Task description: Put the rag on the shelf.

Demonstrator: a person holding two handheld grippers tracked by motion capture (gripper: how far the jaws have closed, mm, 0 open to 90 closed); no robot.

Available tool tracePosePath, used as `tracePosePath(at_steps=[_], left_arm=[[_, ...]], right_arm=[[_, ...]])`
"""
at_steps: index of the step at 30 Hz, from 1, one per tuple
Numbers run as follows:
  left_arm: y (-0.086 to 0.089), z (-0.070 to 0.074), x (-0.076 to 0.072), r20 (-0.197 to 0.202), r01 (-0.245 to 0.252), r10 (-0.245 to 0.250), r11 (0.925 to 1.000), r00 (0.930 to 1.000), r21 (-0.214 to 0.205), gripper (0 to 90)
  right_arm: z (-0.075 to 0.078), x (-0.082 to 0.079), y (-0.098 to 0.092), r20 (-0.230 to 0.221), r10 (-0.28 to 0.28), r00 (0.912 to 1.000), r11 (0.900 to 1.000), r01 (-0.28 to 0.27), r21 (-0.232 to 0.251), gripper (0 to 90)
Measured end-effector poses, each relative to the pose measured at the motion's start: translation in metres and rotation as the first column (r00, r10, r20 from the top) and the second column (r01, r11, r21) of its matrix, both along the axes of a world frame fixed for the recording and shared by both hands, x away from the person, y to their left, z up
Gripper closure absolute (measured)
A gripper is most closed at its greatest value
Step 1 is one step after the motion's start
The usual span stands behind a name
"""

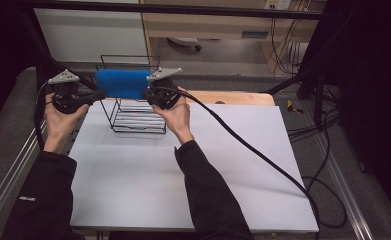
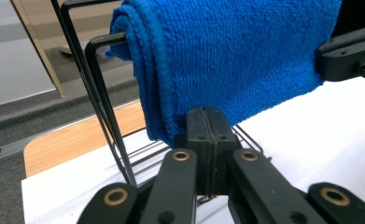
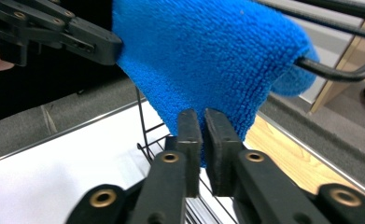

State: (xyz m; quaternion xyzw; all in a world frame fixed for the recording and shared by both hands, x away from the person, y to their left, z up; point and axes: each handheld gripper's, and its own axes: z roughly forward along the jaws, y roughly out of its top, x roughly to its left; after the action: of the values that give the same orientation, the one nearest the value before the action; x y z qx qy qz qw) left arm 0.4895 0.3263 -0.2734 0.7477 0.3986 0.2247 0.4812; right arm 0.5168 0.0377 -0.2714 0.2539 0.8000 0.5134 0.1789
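While one blue towel (image 1: 122, 83) drapes the wire rack (image 1: 135, 117) near the tabletop's (image 1: 183, 170) far-left corner, both hand-held grippers, left (image 1: 100, 95) and right (image 1: 147, 95), pinch its ends.

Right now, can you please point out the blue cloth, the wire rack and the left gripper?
blue cloth (image 1: 122, 83): high view, middle of its front face.
wire rack (image 1: 133, 120): high view, lower wires under the cloth.
left gripper (image 2: 208, 126): left gripper view, between its closed jaw tips at the cloth's lower edge.

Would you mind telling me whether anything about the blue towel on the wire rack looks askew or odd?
Nothing stands out. The blue towel hangs folded over the wire rack, and the left gripper and right gripper each pinch a lower corner.
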Motion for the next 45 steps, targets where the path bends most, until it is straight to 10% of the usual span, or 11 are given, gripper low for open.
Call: tracePosePath(at_steps=[19,45], left_arm=[[-0.002,-0.025,-0.038,-0.052,0.010,-0.008,0.9992,0.9986,0.038,41.2],[-0.051,-0.124,-0.081,-0.146,0.113,-0.101,0.9909,0.9841,0.074,8.3]], right_arm=[[0.014,-0.040,-0.074,-0.042,-0.052,0.9978,0.9976,0.053,0.043,18.0],[-0.084,-0.096,-0.236,-0.172,-0.229,0.9580,0.9718,0.235,0.016,0.6]])
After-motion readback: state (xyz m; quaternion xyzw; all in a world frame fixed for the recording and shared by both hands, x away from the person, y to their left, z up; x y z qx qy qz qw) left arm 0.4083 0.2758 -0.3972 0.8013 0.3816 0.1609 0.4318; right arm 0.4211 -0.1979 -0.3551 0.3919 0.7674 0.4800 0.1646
